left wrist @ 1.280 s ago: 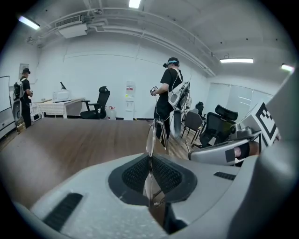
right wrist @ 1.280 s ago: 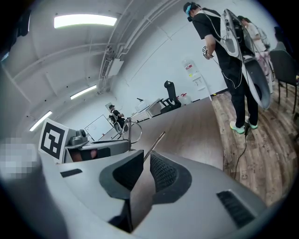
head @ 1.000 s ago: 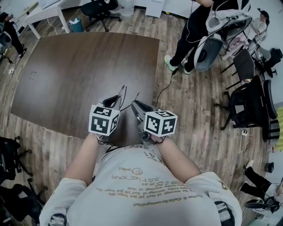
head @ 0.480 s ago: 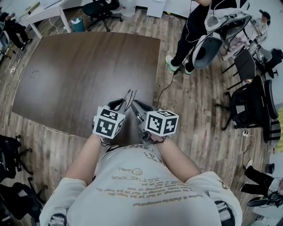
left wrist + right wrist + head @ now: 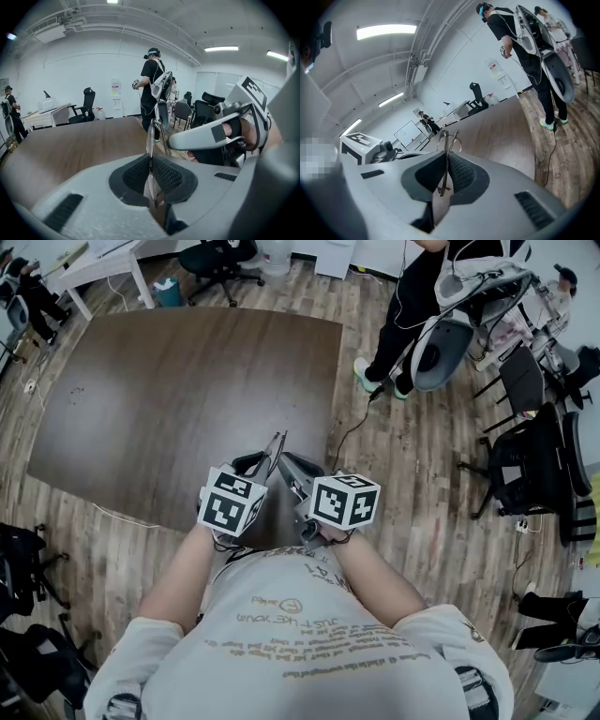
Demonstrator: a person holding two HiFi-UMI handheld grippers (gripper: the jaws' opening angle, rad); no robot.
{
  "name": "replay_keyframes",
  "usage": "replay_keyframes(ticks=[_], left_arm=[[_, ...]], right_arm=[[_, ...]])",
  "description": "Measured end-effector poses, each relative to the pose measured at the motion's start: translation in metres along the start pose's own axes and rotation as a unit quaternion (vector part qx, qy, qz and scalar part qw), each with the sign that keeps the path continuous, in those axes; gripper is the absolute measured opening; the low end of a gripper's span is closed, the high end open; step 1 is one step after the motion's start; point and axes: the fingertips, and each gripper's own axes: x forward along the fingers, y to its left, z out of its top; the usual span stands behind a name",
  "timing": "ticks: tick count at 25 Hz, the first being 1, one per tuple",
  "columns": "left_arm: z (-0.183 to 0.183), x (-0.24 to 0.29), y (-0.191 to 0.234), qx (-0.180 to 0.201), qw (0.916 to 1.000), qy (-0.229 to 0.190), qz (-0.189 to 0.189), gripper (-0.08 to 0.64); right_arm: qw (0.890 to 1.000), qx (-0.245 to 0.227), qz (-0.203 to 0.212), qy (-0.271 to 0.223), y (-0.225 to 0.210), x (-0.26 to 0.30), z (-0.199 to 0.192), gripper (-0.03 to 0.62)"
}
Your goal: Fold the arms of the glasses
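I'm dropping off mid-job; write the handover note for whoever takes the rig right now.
Left claw: shut on the glasses, held edge-on over the table near its front edge.
Right claw: jaws have just been closing, now pinching the glasses' thin metal frame.
Done: glasses off the table, gripped by both claws.
Left: whether both arms are folded flat is unclear; check, then finish the fold.

**A:** What's the grey plastic right gripper point(image 5: 446, 161) got between its black ribbed pads point(image 5: 461, 174)?

**B:** Thin wire-framed glasses point(image 5: 446, 140). The jaws have just been closing, and they're pinching the frame edge-on, rims poking up past the tips.

**A:** And behind?

**B:** Long brown wooden table point(image 5: 501, 124) — then plank floor point(image 5: 565, 140) off to the right, with a person in black clothes point(image 5: 513, 44) standing there.
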Motion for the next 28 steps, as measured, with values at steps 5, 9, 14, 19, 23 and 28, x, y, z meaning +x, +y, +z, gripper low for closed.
replay_keyframes(ticks=[5,9,14,19,23,28], left_arm=[[-0.001,0.0,-0.001,0.003,1.0,0.002,-0.003,0.032],[0.0,0.001,-0.002,0.001,1.0,0.002,-0.008,0.032],[0.0,0.003,0.0,-0.004,0.9999,0.003,-0.011,0.032],[0.0,0.004,0.005,-0.012,0.9999,0.002,-0.004,0.032],[0.0,0.004,0.015,-0.014,0.9999,0.001,0.007,0.032],[-0.006,0.003,0.034,-0.015,0.9994,0.007,0.031,0.032]], right_arm=[[1.0,0.001,0.007,0.0,0.001,0.0,-0.001,0.026],[1.0,0.003,0.009,-0.001,0.0,0.002,0.0,0.026],[1.0,-0.008,0.004,0.004,-0.002,0.005,0.001,0.028],[0.998,-0.064,-0.015,0.006,-0.001,0.007,0.0,0.032],[0.997,-0.071,-0.007,0.008,0.003,0.011,-0.002,0.098],[0.998,-0.055,-0.015,0.0,-0.001,0.007,0.001,0.041]])
